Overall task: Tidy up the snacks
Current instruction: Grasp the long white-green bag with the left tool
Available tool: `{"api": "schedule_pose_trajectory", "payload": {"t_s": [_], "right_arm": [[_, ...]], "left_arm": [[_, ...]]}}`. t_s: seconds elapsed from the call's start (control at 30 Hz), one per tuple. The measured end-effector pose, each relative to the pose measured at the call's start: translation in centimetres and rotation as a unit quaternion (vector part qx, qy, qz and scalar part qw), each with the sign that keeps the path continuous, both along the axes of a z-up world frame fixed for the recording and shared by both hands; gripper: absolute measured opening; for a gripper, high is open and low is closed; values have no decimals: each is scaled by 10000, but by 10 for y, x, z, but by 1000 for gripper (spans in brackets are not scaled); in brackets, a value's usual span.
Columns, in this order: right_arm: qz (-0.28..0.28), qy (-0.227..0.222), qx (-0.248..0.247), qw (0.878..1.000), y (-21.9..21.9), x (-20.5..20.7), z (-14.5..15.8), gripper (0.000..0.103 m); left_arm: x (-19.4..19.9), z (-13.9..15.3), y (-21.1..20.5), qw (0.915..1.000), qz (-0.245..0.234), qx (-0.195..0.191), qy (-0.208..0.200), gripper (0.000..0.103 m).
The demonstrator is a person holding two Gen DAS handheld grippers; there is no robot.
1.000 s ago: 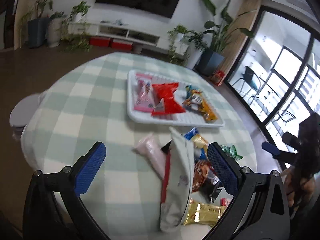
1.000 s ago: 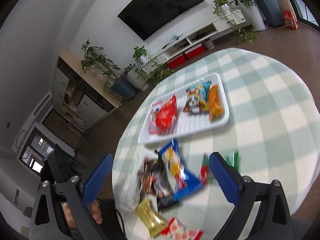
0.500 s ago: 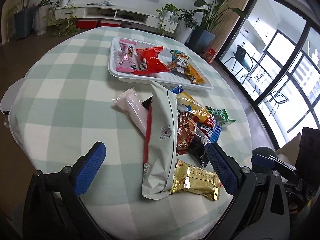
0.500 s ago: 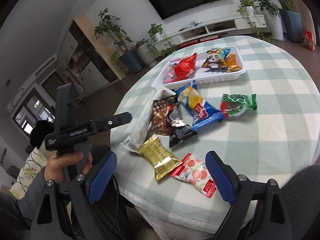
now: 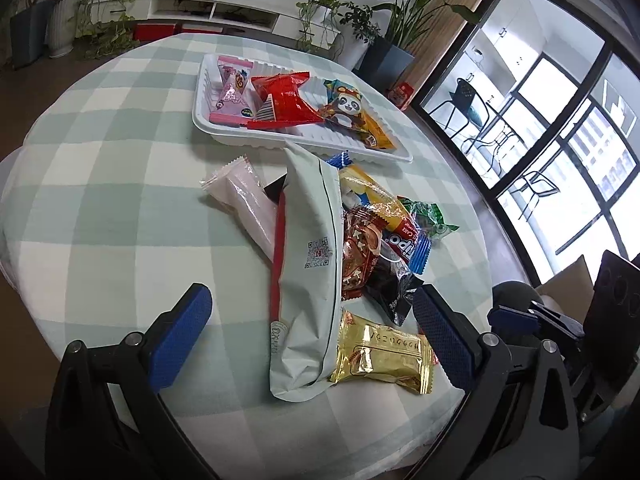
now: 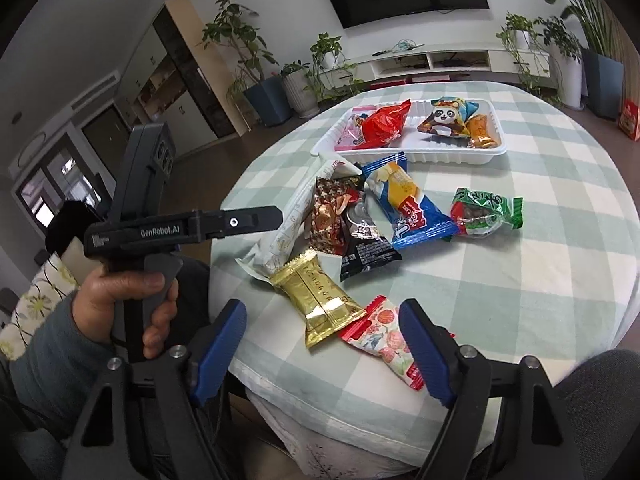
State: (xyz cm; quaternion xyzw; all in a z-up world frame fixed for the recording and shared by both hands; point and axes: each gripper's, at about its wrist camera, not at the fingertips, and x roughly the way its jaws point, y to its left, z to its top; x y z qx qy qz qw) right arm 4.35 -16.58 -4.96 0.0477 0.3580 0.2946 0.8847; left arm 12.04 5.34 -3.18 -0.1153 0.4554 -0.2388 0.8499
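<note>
A white tray (image 5: pixel 304 145) (image 6: pixel 420 158) at the far side holds pink, red, panda-print and orange packets. In front of it lies a loose pile: a long pale bag (image 5: pixel 312 260), a clear packet (image 5: pixel 244 200), and brown, blue, green and black packets. My left gripper (image 5: pixel 310 320) hovers open over the pale bag's near end. My right gripper (image 6: pixel 322 320) is at the near table edge with its jaws closing. A gold packet (image 6: pixel 320 300) and a fruit-print packet (image 6: pixel 380 336) lie between its fingers, and neither pad presses on them.
The round table has a green-checked cloth (image 5: pixel 100 208), and its near edge drops off right below both grippers. A hand (image 6: pixel 120 300) holds the left gripper's handle left of the table. Plants, a TV unit and large windows ring the room.
Both grippers have tipped downward and come closer to the pile. The right one rolled level and swung to the near table edge, and its jaws have narrowed.
</note>
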Motion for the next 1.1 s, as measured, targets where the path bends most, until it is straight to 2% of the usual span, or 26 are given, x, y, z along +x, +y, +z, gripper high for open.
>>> {"api": "schedule_pose_trajectory", "payload": {"t_s": [0.2, 0.27, 0.5, 0.7, 0.9, 1.03, 1.1], "right_arm": [[134, 26, -46, 9999, 5, -1, -3, 80], [151, 50, -49, 9999, 6, -1, -4, 80], [112, 126, -27, 9999, 3, 2, -8, 80], [126, 208, 9, 9997, 4, 9, -11, 80], [333, 253, -305, 9987, 20, 22, -13, 78], [479, 300, -451, 9974, 27, 26, -16, 76], [506, 343, -501, 9969, 29, 27, -19, 76]], "left_arm": [[18, -5, -5, 9988, -390, -30, 308, 101], [24, -5, -8, 9978, -542, -85, 377, 93], [42, -17, -14, 9920, -960, -200, 795, 83], [53, -36, 5, 9844, -930, -888, 1197, 73], [63, -40, 1, 9780, -1207, -979, 1388, 72], [74, -46, 8, 9719, -1224, -1174, 1635, 55], [75, -46, 8, 9729, -1260, -1028, 1646, 46]]}}
